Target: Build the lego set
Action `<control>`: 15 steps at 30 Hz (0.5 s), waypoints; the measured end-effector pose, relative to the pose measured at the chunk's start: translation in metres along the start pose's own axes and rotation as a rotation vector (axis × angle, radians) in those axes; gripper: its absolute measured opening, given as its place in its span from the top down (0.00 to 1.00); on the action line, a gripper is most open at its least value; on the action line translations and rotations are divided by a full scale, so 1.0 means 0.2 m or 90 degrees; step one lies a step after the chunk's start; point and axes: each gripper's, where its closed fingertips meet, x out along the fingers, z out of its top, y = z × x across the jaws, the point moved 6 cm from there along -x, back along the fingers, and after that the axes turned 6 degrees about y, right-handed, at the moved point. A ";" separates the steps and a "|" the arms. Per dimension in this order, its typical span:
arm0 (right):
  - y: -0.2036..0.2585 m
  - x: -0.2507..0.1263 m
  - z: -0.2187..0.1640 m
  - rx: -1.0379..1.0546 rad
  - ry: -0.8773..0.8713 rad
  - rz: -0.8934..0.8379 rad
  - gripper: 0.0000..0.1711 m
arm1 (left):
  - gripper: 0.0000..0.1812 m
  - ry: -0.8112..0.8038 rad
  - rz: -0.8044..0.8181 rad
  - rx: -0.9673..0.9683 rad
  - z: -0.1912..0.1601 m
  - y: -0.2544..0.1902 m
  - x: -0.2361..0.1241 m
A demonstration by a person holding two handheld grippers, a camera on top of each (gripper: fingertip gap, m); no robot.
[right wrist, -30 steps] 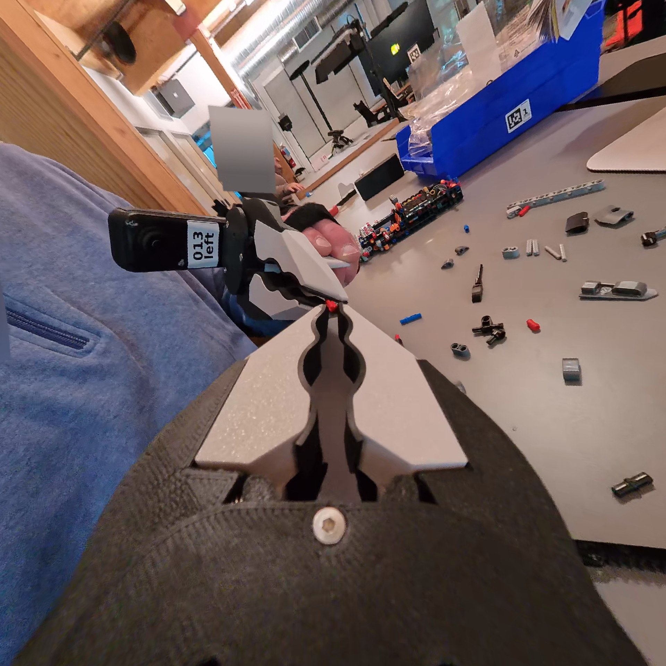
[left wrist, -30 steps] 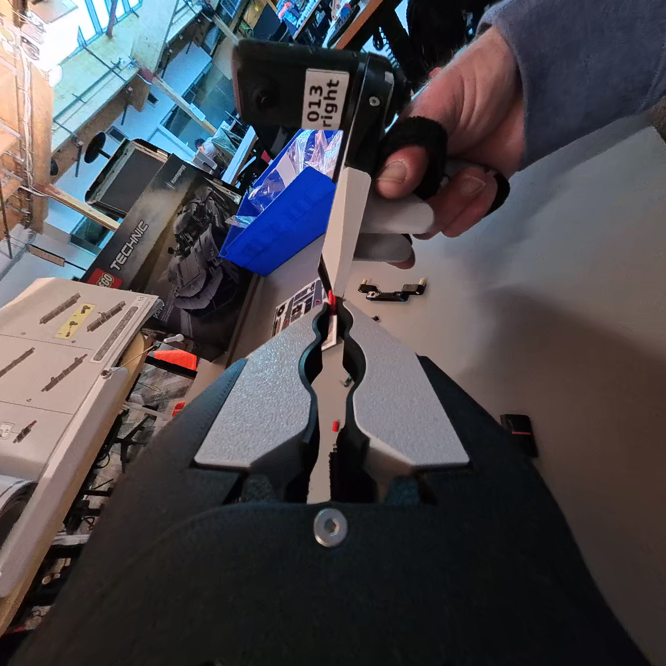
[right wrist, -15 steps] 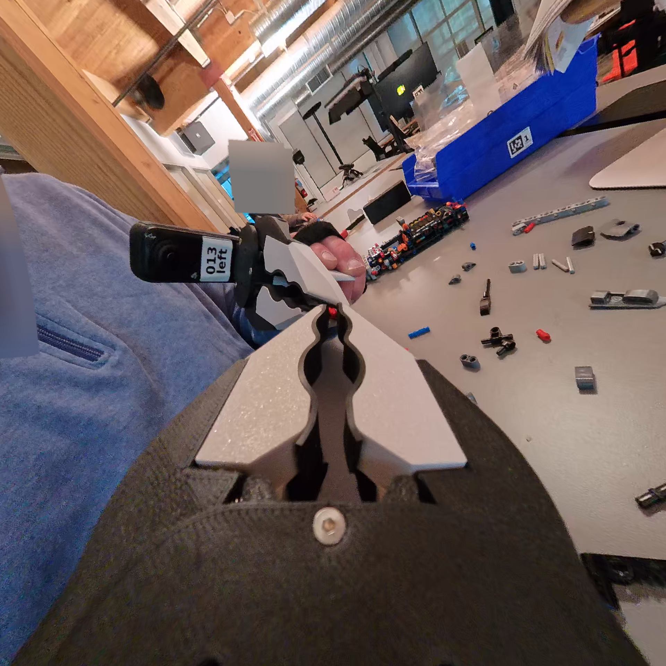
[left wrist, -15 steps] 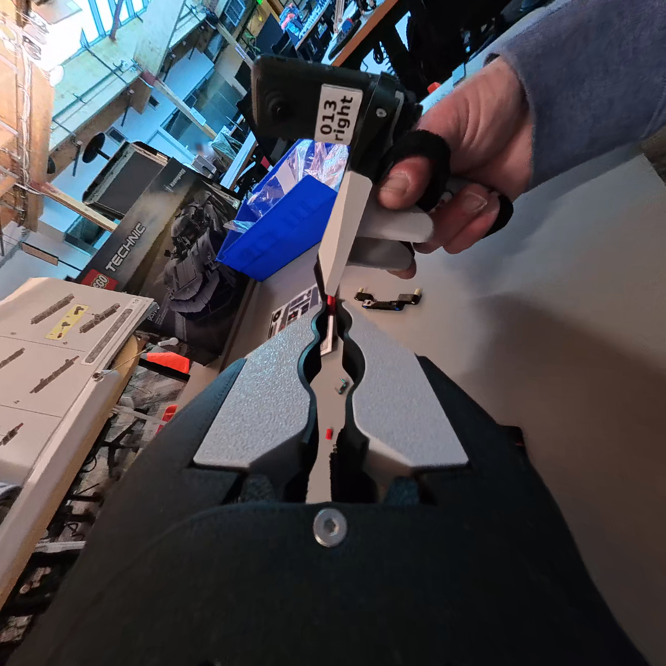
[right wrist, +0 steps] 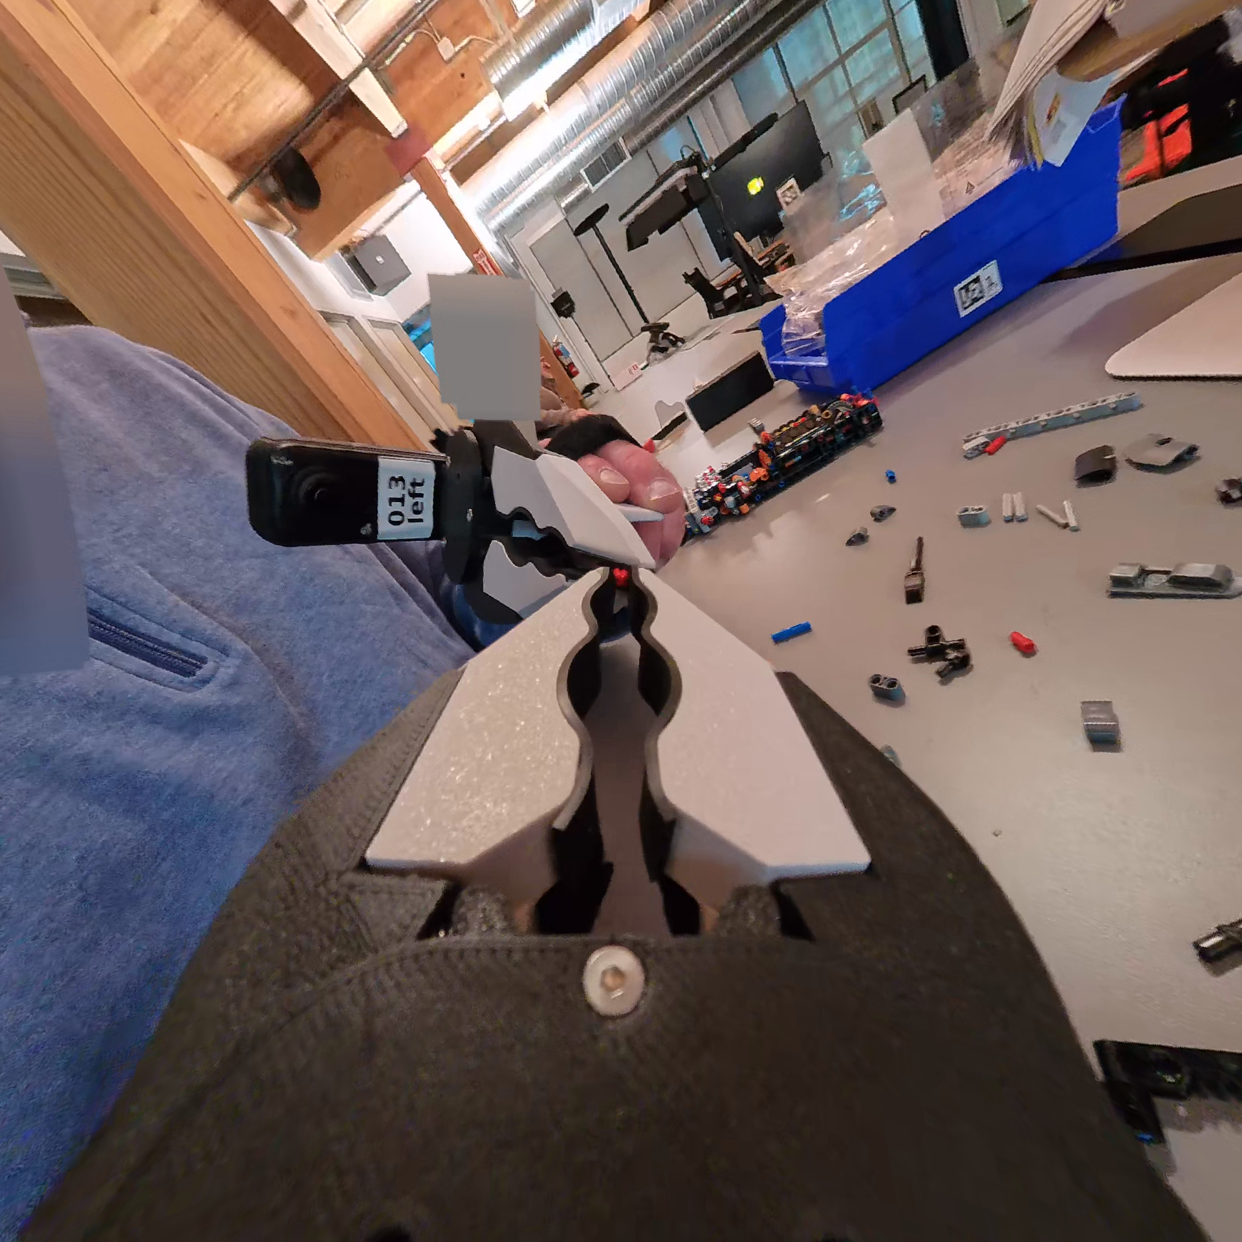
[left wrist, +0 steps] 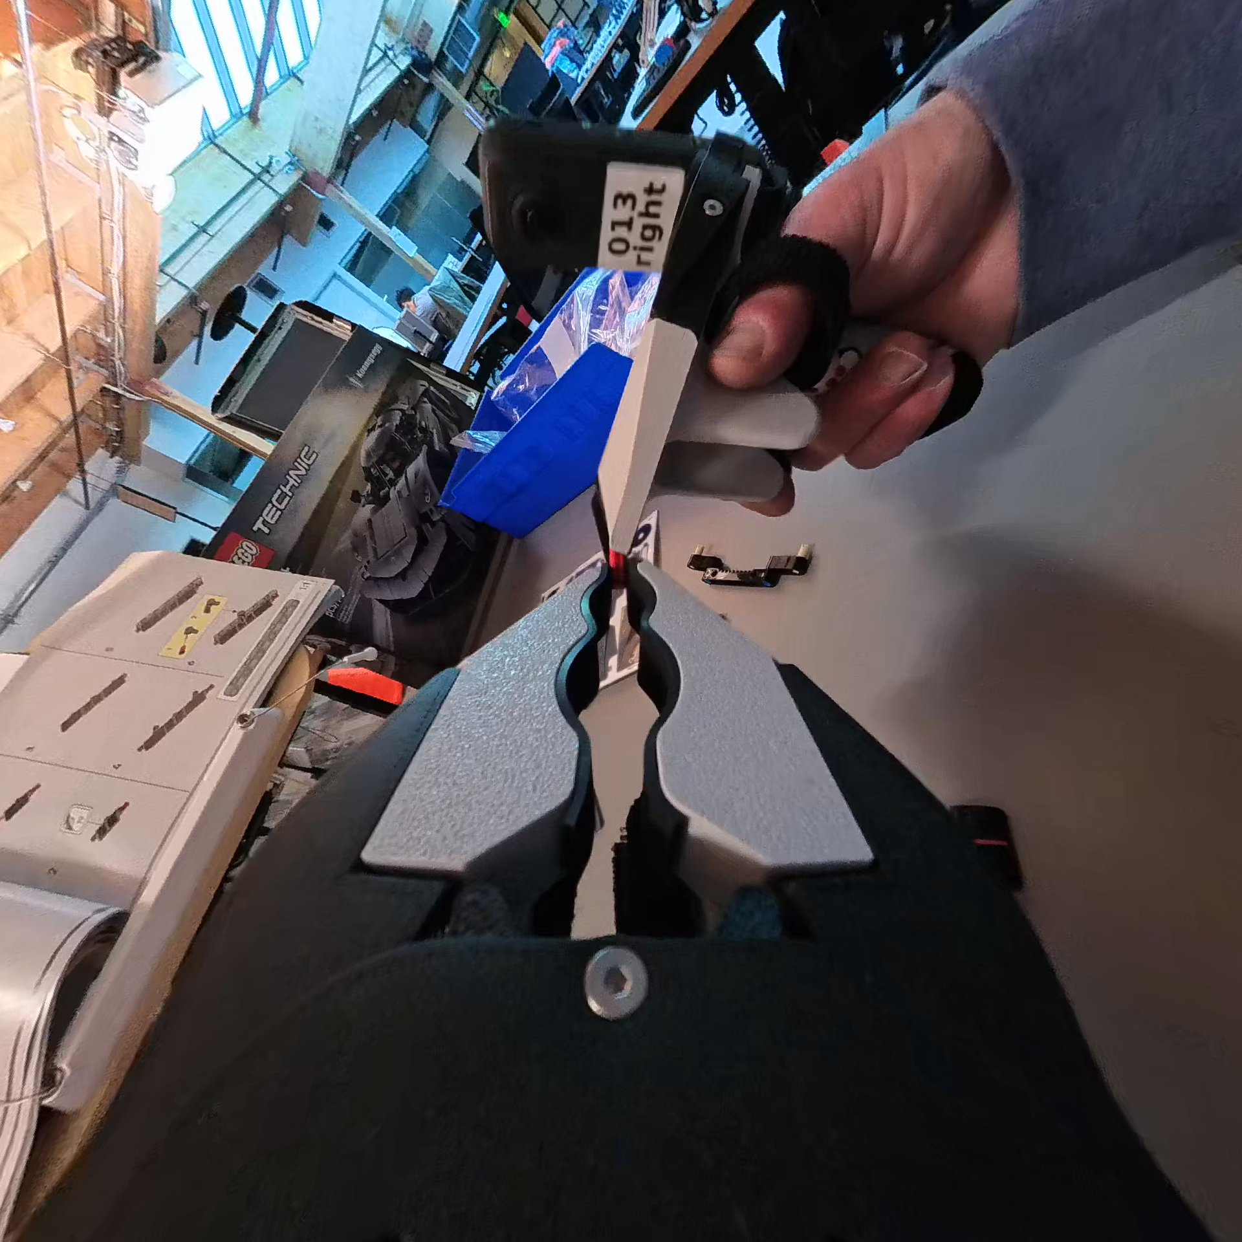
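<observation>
A small red Lego piece (left wrist: pixel 617 563) sits where my two grippers meet tip to tip above the grey table (left wrist: pixel 1008 672). My left gripper (left wrist: pixel 618 578) is closed on it from below. The right gripper (left wrist: pixel 613 537) comes down onto it from above, held by a hand. In the right wrist view the red piece (right wrist: pixel 619 576) shows between the tips of my right gripper (right wrist: pixel 619 583), and the left gripper (right wrist: pixel 642 561) meets it from the left. How the piece sits in each grip is hidden by the fingers.
A partly built model (right wrist: pixel 793 457), a long grey beam (right wrist: pixel 1055 417) and several loose pieces (right wrist: pixel 937 648) lie on the table. A blue bin (right wrist: pixel 941 316) stands behind them. The set's box (left wrist: pixel 349 497), an open instruction booklet (left wrist: pixel 134 706) and a black piece (left wrist: pixel 746 571) lie beyond.
Both grippers stay tip to tip on the red piece and have risen and tilted a little together. The loose bits seen through the left gripper's gap are out of sight now.
</observation>
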 end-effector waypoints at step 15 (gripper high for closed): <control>-0.02 -0.08 -0.13 -0.042 0.049 -0.112 0.99 | 0.82 0.256 -0.323 -0.205 -0.26 -0.25 -0.08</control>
